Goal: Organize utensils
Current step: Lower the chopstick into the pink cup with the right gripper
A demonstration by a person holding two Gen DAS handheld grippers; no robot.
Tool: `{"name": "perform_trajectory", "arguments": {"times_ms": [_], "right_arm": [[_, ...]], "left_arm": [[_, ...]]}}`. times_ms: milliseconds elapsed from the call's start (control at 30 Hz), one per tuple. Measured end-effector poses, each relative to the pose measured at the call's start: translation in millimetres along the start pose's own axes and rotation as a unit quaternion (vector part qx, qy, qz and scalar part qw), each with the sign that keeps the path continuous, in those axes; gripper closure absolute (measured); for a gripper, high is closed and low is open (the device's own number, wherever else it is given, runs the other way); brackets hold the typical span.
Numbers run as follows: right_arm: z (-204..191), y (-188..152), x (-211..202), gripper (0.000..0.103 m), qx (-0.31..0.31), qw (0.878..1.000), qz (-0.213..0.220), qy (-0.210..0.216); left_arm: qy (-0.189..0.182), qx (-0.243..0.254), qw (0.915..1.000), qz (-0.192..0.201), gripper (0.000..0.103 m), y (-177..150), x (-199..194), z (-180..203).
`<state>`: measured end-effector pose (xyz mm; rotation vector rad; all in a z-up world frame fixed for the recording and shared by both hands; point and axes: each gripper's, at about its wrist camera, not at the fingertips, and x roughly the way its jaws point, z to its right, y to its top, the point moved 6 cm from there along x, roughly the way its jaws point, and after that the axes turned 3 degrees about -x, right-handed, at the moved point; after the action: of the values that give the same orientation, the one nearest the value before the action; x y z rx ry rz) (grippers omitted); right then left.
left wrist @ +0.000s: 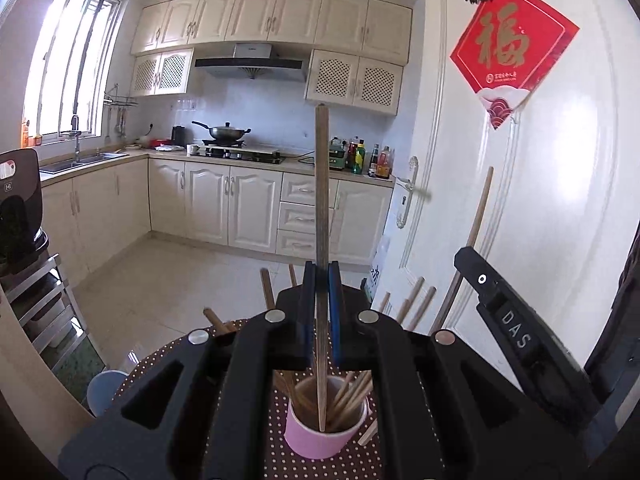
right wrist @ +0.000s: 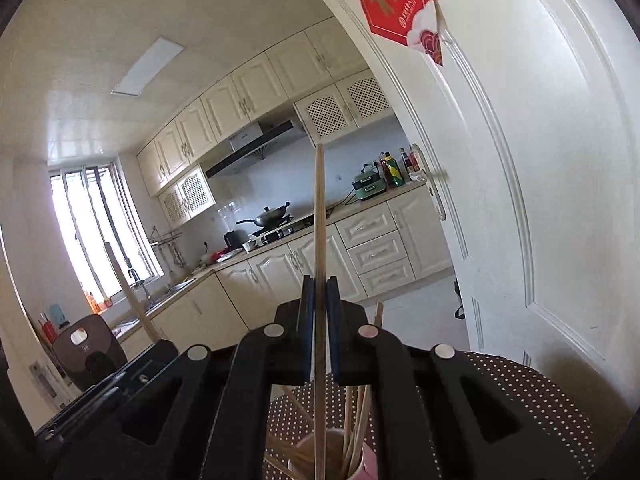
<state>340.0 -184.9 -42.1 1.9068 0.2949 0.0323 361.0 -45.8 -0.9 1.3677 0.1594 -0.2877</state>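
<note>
Wooden chopstick [left wrist: 322, 200] pinched upright in closed left gripper [left wrist: 322, 276], its tip in the pink cup [left wrist: 324, 436] | right gripper [right wrist: 320, 292] closed on another chopstick [right wrist: 320, 232] over the cup | cup holds more chopsticks, on dotted table [left wrist: 352, 468]

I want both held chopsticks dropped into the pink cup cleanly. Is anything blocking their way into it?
No outside obstacle shows. The pink cup on the dotted tablecloth is already crowded with leaning wooden chopsticks, which may deflect the left gripper's dark chopstick and the right gripper's pale chopstick.
</note>
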Motion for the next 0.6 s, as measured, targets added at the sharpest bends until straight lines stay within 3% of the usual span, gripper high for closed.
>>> {"name": "perform_trajectory", "arguments": {"times_ms": [433,600], "right_arm": [[0,-11,14,0.098,-0.022,0.999,0.025,-0.019],[0,-21,27,0.098,-0.028,0.999,0.009,-0.013]], "left_arm": [[0.014,-0.010,0.9994,-0.029,0.096,-16,38,-12],[0.011,-0.010,0.9991,-0.041,0.096,-26,50,-14]]}}
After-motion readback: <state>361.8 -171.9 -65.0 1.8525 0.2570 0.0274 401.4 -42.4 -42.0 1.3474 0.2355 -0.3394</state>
